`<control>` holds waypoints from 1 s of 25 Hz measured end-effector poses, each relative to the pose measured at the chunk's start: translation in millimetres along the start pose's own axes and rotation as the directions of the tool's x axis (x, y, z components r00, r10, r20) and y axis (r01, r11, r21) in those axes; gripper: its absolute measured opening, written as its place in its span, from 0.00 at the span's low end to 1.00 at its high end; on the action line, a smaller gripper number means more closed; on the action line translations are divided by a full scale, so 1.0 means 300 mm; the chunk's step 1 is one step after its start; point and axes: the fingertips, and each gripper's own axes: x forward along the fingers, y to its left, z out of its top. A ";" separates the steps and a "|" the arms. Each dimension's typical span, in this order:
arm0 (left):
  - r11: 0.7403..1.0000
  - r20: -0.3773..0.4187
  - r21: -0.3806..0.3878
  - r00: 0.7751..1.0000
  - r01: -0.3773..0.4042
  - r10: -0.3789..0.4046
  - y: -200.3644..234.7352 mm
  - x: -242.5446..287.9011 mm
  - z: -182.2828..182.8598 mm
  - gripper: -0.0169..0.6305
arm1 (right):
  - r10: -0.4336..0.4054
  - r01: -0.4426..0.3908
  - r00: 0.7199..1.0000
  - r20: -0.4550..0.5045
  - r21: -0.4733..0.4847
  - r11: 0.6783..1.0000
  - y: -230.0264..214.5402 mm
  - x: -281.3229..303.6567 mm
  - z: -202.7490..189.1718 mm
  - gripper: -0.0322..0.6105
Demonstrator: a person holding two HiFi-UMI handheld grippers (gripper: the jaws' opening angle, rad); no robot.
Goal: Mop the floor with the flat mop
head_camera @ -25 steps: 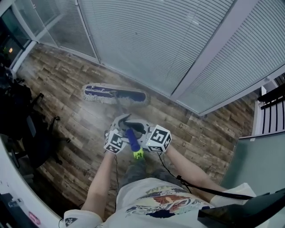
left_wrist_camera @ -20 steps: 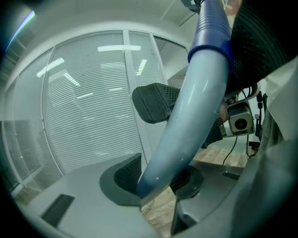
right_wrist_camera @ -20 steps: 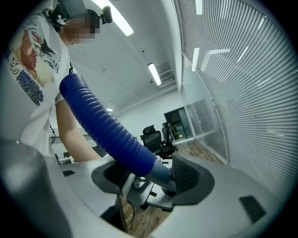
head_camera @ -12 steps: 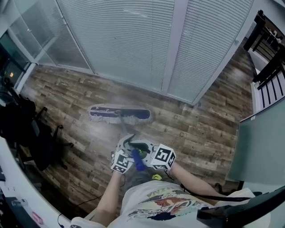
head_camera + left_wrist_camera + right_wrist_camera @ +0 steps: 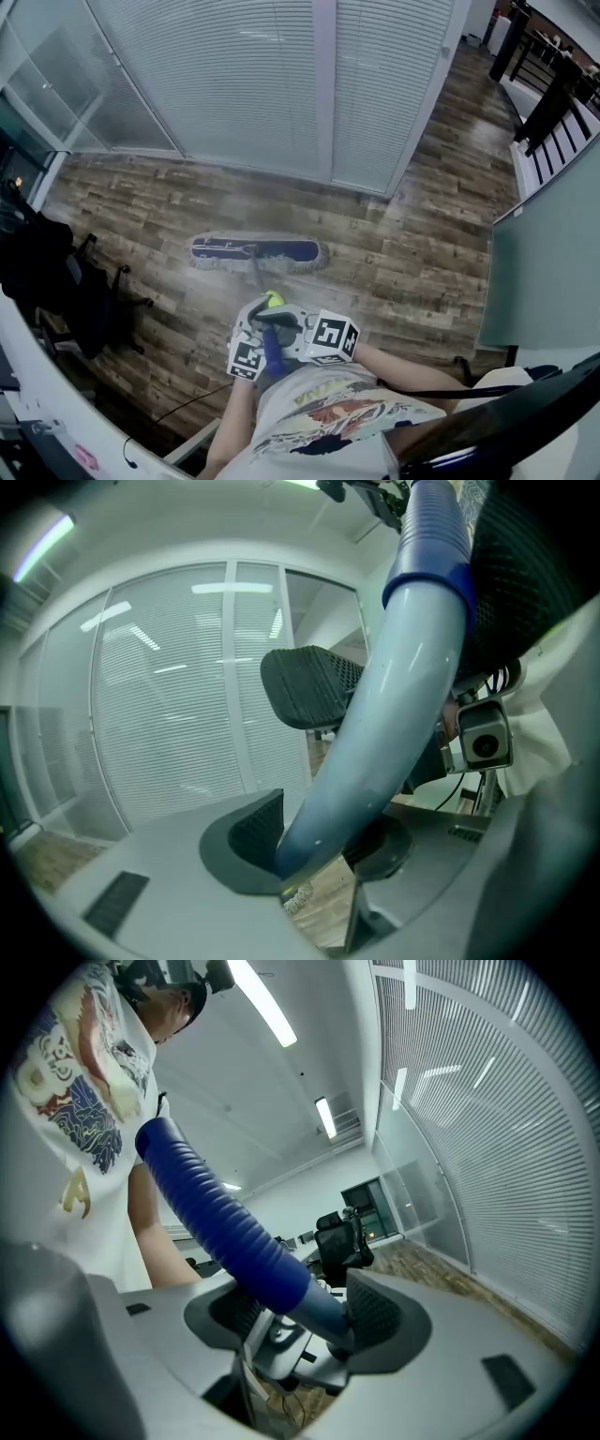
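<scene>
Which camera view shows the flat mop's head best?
The head view: the mop head lies whole on the wood floor below the blinds. The left and right gripper views show only the mop handle close to the camera, none of the head.

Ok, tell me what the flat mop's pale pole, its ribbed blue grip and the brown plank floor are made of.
Pale mop pole: smooth, glossy, probably painted metal. Ribbed blue grip: matte ridged rubber or plastic. Plank floor: wood-grain boards, perhaps laminate.
</scene>
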 end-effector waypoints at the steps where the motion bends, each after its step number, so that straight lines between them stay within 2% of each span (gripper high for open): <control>1: 1.000 0.000 0.003 1.000 0.002 -0.002 -0.011 0.001 -0.001 0.22 | 0.007 -0.007 1.000 0.006 -0.003 1.000 0.007 -0.007 -0.006 0.45; 8: 0.998 -0.006 0.049 0.999 0.031 -0.031 0.001 0.025 -0.021 0.22 | 0.057 -0.056 0.998 0.030 -0.032 0.998 -0.020 0.007 -0.015 0.46; 14: 0.996 0.012 0.068 0.998 0.058 -0.059 0.127 0.064 -0.048 0.22 | 0.063 -0.062 0.998 0.012 -0.066 0.996 -0.121 0.094 0.004 0.46; 18: 0.997 0.042 0.050 0.997 0.058 -0.060 0.327 0.105 -0.058 0.22 | 0.050 -0.050 0.999 -0.003 -0.063 0.997 -0.276 0.211 0.054 0.46; 25: 0.993 0.046 0.043 0.992 0.114 -0.116 0.801 0.251 -0.112 0.24 | -0.018 0.017 1.000 -0.020 -0.045 0.999 -0.702 0.477 0.179 0.46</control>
